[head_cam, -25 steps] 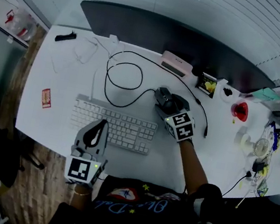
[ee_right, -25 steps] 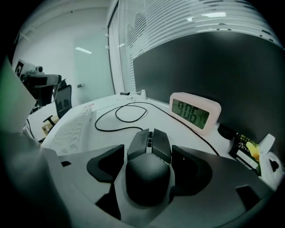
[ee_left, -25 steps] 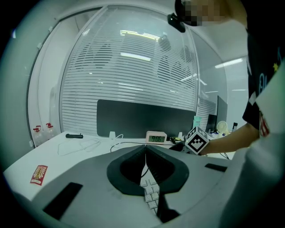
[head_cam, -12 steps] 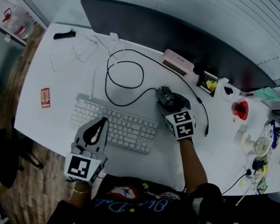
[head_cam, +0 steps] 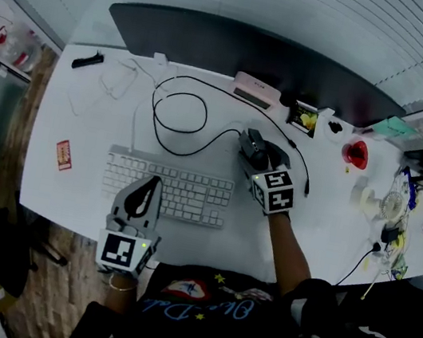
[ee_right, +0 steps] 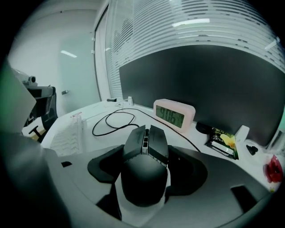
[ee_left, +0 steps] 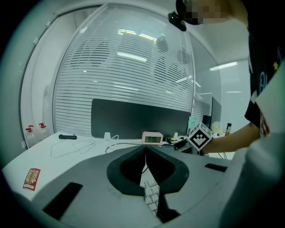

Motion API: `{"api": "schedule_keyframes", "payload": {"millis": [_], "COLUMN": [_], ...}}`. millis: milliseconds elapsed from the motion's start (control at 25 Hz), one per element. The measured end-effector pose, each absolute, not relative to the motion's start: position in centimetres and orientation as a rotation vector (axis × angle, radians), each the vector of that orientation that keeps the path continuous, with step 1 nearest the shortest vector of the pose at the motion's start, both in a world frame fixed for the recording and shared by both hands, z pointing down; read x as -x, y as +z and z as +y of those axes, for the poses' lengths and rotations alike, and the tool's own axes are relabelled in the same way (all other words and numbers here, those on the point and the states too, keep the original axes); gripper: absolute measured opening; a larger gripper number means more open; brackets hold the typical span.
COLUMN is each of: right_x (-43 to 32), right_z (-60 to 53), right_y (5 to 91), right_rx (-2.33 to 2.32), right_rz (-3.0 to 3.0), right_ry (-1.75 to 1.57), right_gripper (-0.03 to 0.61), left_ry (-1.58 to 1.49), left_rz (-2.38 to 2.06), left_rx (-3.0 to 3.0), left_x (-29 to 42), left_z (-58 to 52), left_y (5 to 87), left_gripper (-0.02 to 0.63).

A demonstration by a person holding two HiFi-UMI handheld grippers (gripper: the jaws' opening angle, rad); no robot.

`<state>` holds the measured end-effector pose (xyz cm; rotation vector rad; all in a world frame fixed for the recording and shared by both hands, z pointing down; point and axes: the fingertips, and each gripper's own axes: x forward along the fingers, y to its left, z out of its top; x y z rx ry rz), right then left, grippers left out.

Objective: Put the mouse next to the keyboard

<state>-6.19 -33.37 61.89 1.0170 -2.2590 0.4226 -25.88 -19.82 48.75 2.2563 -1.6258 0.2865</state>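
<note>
the black mouse (ee_right: 144, 164) sits between the jaws of my right gripper (head_cam: 260, 161), which are closed in on its two sides, its buttons and wheel pointing away from the camera. from the head view it is over the white desk (head_cam: 97, 128), just off the far right corner of the keyboard (head_cam: 168, 185), close to it but apart from it. i can't tell whether the mouse rests on the desk or is slightly raised.

its black cable (head_cam: 177, 110) runs off to the left and lies in loose loops on the desk beyond the keyboard.

my left gripper (ee_left: 145, 151) has its jaws pressed together with nothing between them. it hangs over the near edge of the keyboard, left of the middle, and a few white keys show just under the tips.

further back, a pink clock (head_cam: 256, 91) reading 9:06 stands in front of the wide dark monitor (head_cam: 241, 48). right of the clock lies a small packet (head_cam: 304, 118) with a yellow picture. a red-and-white sticker (head_cam: 63, 154) lies on the desk left of the keyboard, well apart from it, and a short black object (head_cam: 87, 60) lies near the far left corner.
</note>
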Motion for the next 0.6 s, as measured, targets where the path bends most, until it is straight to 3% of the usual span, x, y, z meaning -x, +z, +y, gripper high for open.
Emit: {"api": "schedule_keyframes", "payload": {"millis": [600], "right_x": [-0.6], "right_z": [-27.9], "right_y": [60.0], "right_rx": [-1.285], "right_rz": [-2.183], "right_ry": [0.547], "right_gripper": [0.287], "left_ry": [0.298], "left_rz": [-1.520], "left_rx": [-2.411], "left_x": [20.8], "left_z": [-18.6], "left_y": [47.1], "left_gripper": [0.003]}}
